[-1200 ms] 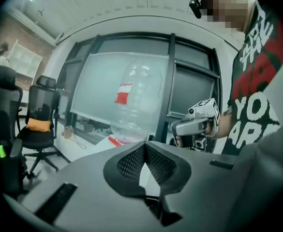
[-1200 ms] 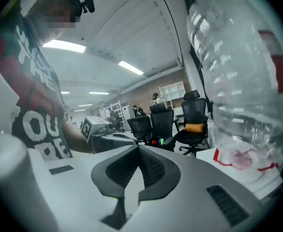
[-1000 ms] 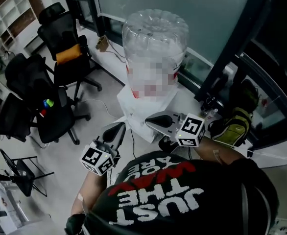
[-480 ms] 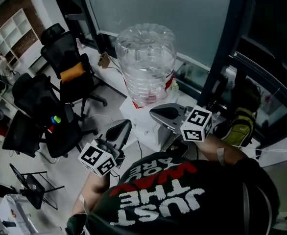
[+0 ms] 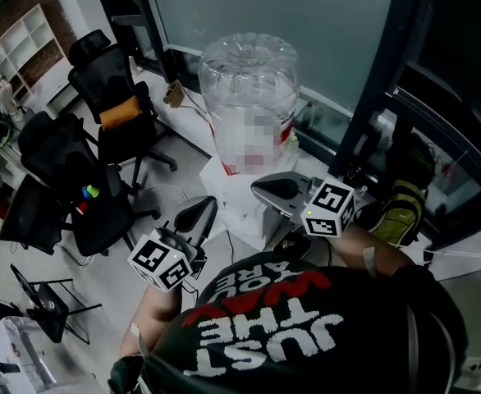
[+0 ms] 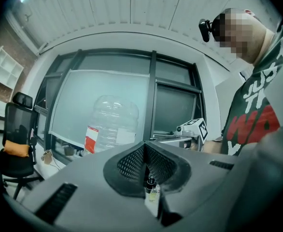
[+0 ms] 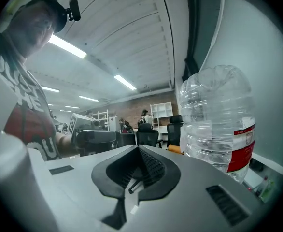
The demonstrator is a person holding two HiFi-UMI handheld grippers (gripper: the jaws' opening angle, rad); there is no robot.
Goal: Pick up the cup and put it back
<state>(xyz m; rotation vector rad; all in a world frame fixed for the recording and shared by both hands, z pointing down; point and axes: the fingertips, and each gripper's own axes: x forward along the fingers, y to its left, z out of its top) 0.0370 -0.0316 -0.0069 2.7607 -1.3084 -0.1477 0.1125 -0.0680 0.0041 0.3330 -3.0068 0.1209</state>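
Cup: we could not make it out in any of the three views, so we could not place it relative to either hand-held gripper.

Both forearms were bent in front of the person's chest and both tools pointed forward toward the large clear water bottle [image 5: 253, 97]. The left hand-held gripper [image 5: 201, 208] was the lower of the two, with its marker cube [image 5: 160, 263] nearest the body. Its own view showed the jaws pressed together with nothing between them. The right hand-held gripper [image 5: 262, 191] was higher and lay level, with its tip just in front of the white dispenser [image 5: 234, 189] that carried the bottle. In its own view the jaws likewise met along a closed seam and held nothing. The two tools were near each other but apart.

The window wall [image 5: 306, 23] closed off the far side behind the bottle. A dark frame post [image 5: 380, 80] and a yellow-green backpack [image 5: 396, 208] hemmed in the right side. On the left we noted open floor [image 5: 167, 179] between the dispenser and two black office chairs [image 5: 113, 97], with a thin cable lying across it.
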